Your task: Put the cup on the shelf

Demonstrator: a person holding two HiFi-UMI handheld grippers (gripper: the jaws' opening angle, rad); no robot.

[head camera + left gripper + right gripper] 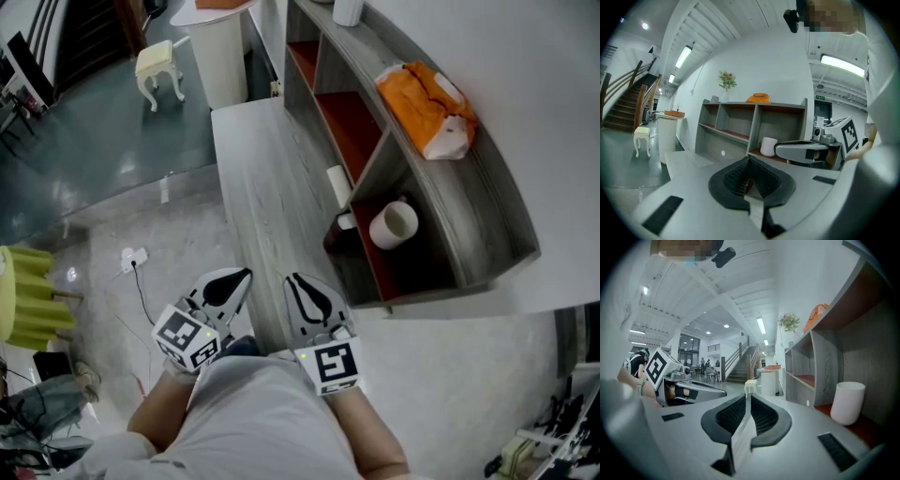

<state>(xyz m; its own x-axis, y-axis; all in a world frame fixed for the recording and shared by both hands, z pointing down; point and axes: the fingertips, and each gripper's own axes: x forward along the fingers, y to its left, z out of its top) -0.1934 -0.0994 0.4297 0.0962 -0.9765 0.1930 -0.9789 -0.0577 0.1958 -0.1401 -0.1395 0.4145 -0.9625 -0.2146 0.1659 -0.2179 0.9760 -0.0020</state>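
In the shelf (497,202) stands the cup (394,225); left hand-held gripper (242,278) and right hand-held gripper (294,282), well apart from it, are closed, empty.

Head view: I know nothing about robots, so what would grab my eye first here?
Most likely the bright orange bundle lying on top of the grey shelf, and the white cup standing upright in the shelf's nearest lower compartment. At the bottom, the left gripper and right gripper, each with a black-and-white marker cube, sit side by side over the low wooden bench, fingers closed on nothing.
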